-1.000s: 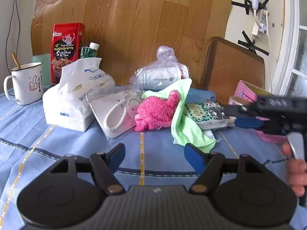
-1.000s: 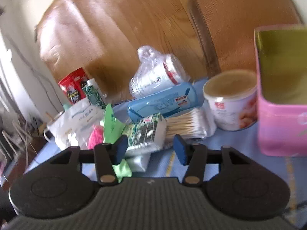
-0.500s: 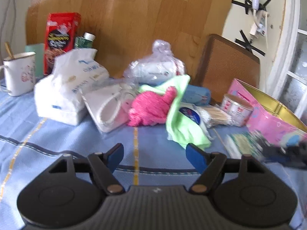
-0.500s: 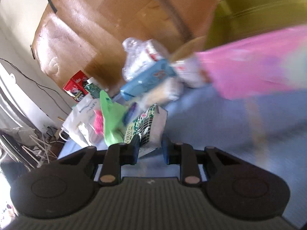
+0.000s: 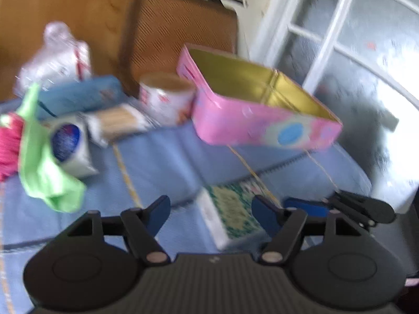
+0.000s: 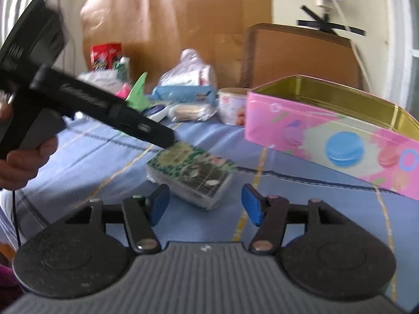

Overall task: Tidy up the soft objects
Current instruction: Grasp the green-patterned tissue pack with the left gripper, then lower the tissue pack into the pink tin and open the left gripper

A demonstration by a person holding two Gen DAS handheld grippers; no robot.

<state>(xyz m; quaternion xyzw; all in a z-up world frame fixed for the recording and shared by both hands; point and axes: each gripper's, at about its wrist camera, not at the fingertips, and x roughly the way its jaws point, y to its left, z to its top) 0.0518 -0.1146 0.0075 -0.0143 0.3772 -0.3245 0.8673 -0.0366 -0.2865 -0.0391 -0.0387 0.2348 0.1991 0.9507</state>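
Opening right claw (image 6: 205, 204) empty, tissue pack (image 6: 189, 174) ahead

The tabletop (image 6: 199, 225) wears a matt blue woven cloth. The pink tin (image 6: 327, 141) is glossy painted metal with a shiny gold inside, and the tissue pack (image 6: 191, 172) has a slick plastic wrap. At the left of the left wrist frame, the green cloth (image 5: 39, 162) looks soft and matt.

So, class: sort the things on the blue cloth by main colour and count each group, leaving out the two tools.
Pink: 2, tin and fluffy toy
Green: 2, cloth and patterned packet
Blue: 1, wipes pack
White or clear: 4, cup, tied bag, cotton buds, small pack
Total: 9
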